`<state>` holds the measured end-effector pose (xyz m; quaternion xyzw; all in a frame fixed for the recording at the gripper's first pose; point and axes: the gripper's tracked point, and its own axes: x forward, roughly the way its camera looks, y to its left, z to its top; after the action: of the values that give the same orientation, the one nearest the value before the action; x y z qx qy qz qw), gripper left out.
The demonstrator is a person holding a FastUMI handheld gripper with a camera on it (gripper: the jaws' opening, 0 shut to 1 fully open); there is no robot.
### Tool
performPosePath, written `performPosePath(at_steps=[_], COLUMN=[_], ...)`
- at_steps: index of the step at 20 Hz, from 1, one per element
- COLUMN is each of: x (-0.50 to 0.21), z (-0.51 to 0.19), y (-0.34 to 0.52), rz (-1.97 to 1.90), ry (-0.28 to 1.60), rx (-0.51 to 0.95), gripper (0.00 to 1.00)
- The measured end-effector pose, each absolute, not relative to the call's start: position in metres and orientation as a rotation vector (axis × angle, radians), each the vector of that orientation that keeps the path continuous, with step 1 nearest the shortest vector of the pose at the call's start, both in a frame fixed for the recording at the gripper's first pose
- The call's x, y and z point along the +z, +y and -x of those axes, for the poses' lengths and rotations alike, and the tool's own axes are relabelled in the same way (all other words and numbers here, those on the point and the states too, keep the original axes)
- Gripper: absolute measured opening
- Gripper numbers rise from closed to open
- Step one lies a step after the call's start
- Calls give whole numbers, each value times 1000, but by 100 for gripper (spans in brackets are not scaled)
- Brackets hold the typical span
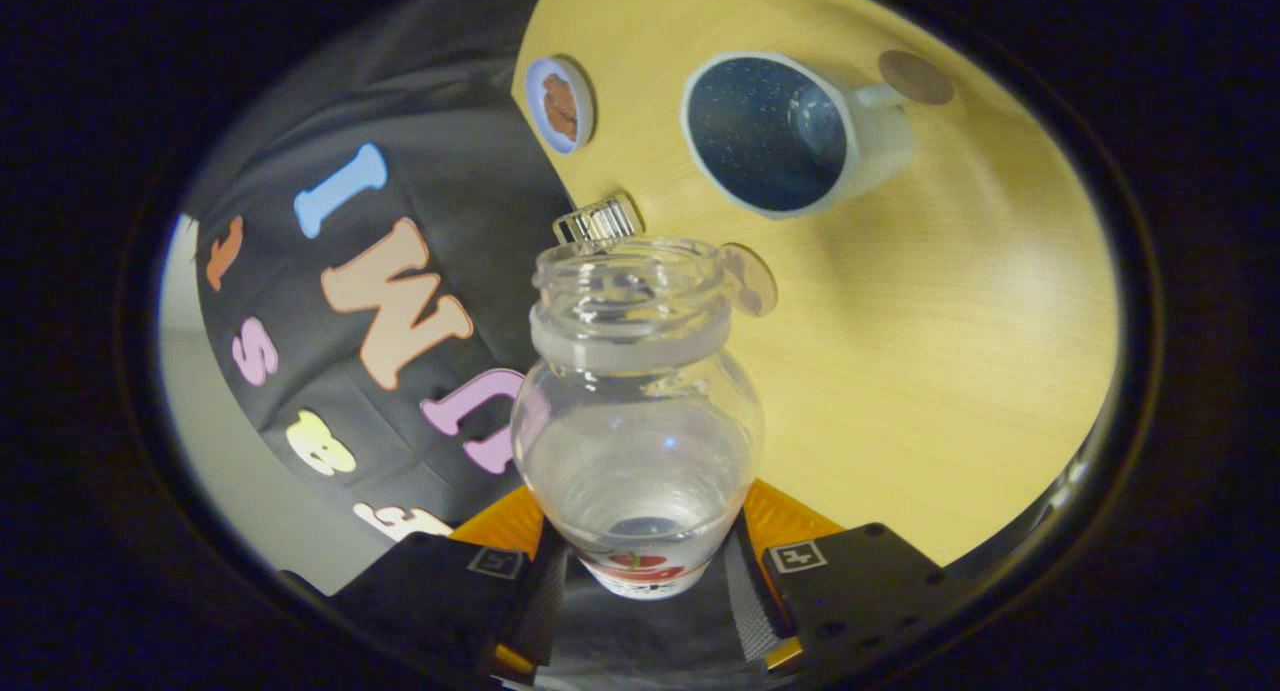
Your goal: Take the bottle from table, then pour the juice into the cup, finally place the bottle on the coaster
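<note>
A clear glass bottle (640,411) with an open mouth and a red label near its base sits between my fingers, and my gripper (645,563) is shut on its lower body. The whole scene looks rolled sideways, so the bottle is held tilted relative to the yellow wooden table (950,351). Beyond the bottle's mouth stands a white cup (800,136) with a dark blue speckled inside and its handle on the far side. A round coaster (560,104) with a pale blue rim and a brown picture lies near the table edge, to the left of the cup. I cannot tell whether the bottle holds any liquid.
A clear ribbed bottle cap (598,219) lies on the table just behind the bottle's mouth. Two flat brown discs rest on the table, one (915,76) past the cup's handle and one (752,279) beside the bottle's neck. The booth's black cloth wall (420,171) hangs beyond the table edge.
</note>
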<state>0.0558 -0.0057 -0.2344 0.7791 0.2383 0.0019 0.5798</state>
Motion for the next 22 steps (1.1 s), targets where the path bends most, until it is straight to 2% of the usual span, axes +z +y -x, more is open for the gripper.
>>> performPosePath(at_steps=[11, 22], x=[-251, -258], z=[-49, -143], y=[-7, -19], rz=[-911, -158], ry=[564, 437], rx=[-77, -158], gripper=[73, 74])
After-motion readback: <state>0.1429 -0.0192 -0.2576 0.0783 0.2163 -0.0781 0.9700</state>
